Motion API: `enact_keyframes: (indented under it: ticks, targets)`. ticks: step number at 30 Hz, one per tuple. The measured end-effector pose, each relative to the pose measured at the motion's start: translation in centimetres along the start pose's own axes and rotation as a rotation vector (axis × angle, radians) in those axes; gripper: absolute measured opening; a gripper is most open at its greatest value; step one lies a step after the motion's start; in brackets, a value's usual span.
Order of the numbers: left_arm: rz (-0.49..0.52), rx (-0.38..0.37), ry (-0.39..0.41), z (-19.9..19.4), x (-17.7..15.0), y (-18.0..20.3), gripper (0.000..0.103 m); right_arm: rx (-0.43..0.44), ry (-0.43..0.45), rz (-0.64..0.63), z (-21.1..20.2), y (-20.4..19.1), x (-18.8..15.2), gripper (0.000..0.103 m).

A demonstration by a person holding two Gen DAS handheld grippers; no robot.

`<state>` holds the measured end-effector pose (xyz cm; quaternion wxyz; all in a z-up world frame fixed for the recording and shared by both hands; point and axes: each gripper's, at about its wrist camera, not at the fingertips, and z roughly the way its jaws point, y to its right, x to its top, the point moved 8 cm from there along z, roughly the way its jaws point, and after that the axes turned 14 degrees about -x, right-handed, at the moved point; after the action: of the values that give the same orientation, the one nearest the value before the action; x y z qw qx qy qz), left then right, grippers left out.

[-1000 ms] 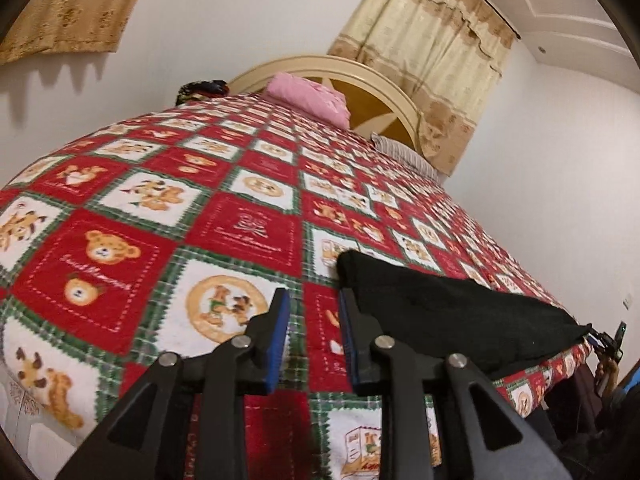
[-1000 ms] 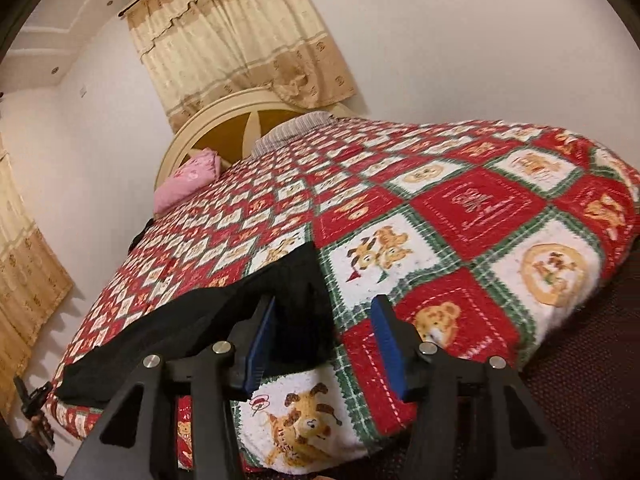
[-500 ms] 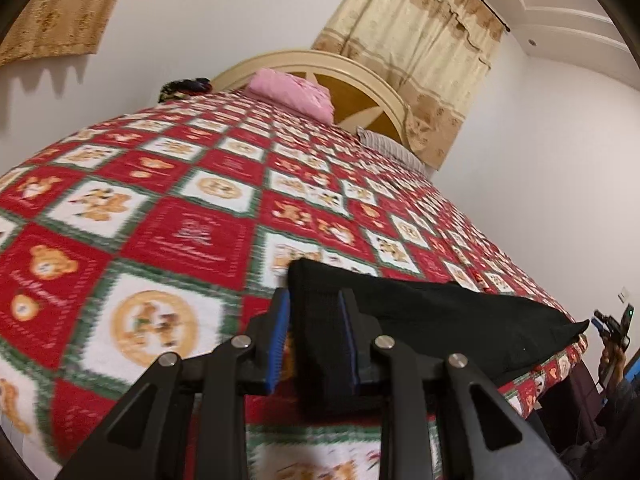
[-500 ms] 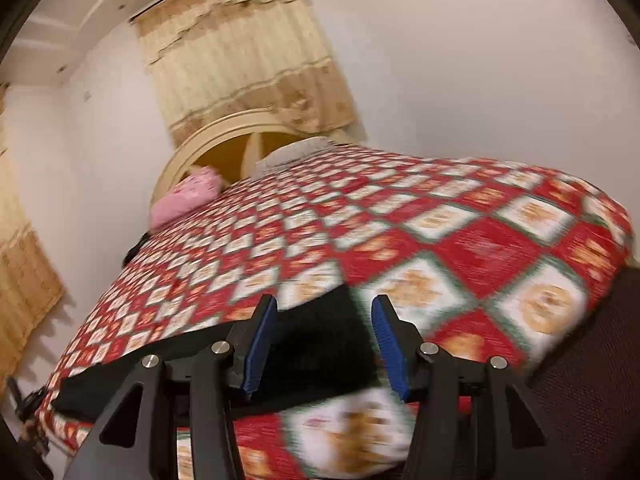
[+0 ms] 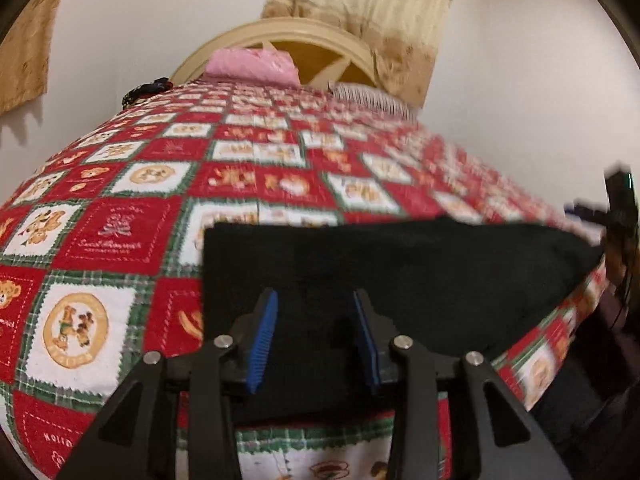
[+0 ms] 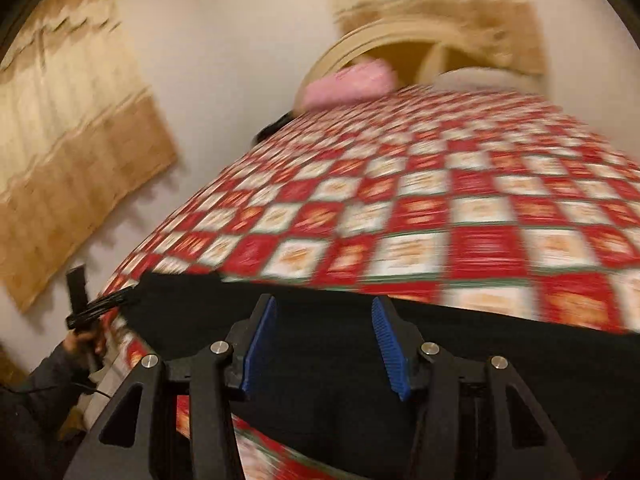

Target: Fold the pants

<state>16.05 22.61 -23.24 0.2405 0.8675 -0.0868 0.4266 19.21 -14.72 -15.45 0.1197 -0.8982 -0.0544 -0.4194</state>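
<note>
Black pants point(image 5: 400, 272) lie stretched along the near edge of a bed with a red, white and green bear quilt point(image 5: 120, 232). My left gripper point(image 5: 315, 296) hovers over the pants' left end. Its jaws are opening, the blue pads stand apart, and black cloth shows below and between them without being pinched. In the blurred right wrist view, my right gripper point(image 6: 324, 302) stands open over the pants point(image 6: 188, 312), with only cloth beneath the gap. The other gripper shows small at the right edge of the left view and at the left edge of the right view.
A pink pillow point(image 5: 252, 64) and a striped pillow point(image 5: 372, 98) lie against the cream headboard point(image 5: 320, 40). A dark item point(image 5: 146, 90) sits at the bed's far left edge. Beige curtains point(image 6: 72, 152) hang on the walls. A hand point(image 6: 82, 342) and dark sleeve show at lower left.
My left gripper has slid right onto the pants' end and its jaws have widened. My right gripper has swept fast to the left along the pants, blurring its view.
</note>
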Motion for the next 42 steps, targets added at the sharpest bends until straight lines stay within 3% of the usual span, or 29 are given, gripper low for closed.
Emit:
enact_keyframes:
  ticks: [5,7,10,12,16,24,29,32,33,39,40,42]
  targets:
    - [-0.022,-0.019,0.018,-1.0,-0.3,0.3,0.048,0.135,-0.101,-0.089,7.2,-9.7,0.8,0.052]
    - [-0.048,-0.033,0.032,-1.6,-0.3,0.4,0.056,0.187,-0.152,-0.122,9.1,-13.6,0.5,0.052]
    - [-0.036,-0.006,0.052,-2.5,-0.3,0.4,0.067,0.220,-0.182,-0.240,9.1,-17.8,-1.2,0.052]
    - [-0.050,-0.009,0.060,-2.6,-0.5,0.0,0.067,0.215,-0.185,-0.348,8.2,-20.1,-3.3,0.052]
    - [-0.080,-0.017,0.077,-2.0,-0.3,-0.9,0.067,0.222,-0.226,-0.440,6.7,-21.3,-7.2,0.052]
    - [-0.148,-0.063,0.117,-1.5,0.2,-1.8,0.070,0.082,-0.209,-0.586,7.0,-20.9,-10.8,0.051]
    - [-0.176,-0.085,0.131,-1.6,0.3,-2.3,0.070,0.069,-0.192,-0.600,7.2,-21.2,-10.8,0.024]
    - [-0.179,-0.093,0.136,-1.6,0.3,-2.3,0.070,0.062,-0.202,-0.581,7.5,-20.8,-10.5,0.015]
    - [-0.183,-0.096,0.138,-1.6,0.3,-2.4,0.070,0.061,-0.206,-0.576,7.6,-20.7,-10.4,0.004]
    - [-0.219,-0.116,0.148,-2.2,0.3,-2.9,0.071,0.107,-0.233,-0.585,6.0,-21.4,-10.3,0.000]
    - [-0.227,-0.095,0.139,-2.2,0.1,-3.3,0.080,0.104,-0.225,-0.593,5.8,-21.5,-10.3,0.000]
    - [-0.254,-0.100,0.132,-2.0,-0.5,-4.0,0.082,0.088,-0.198,-0.614,5.5,-21.6,-10.0,0.000]
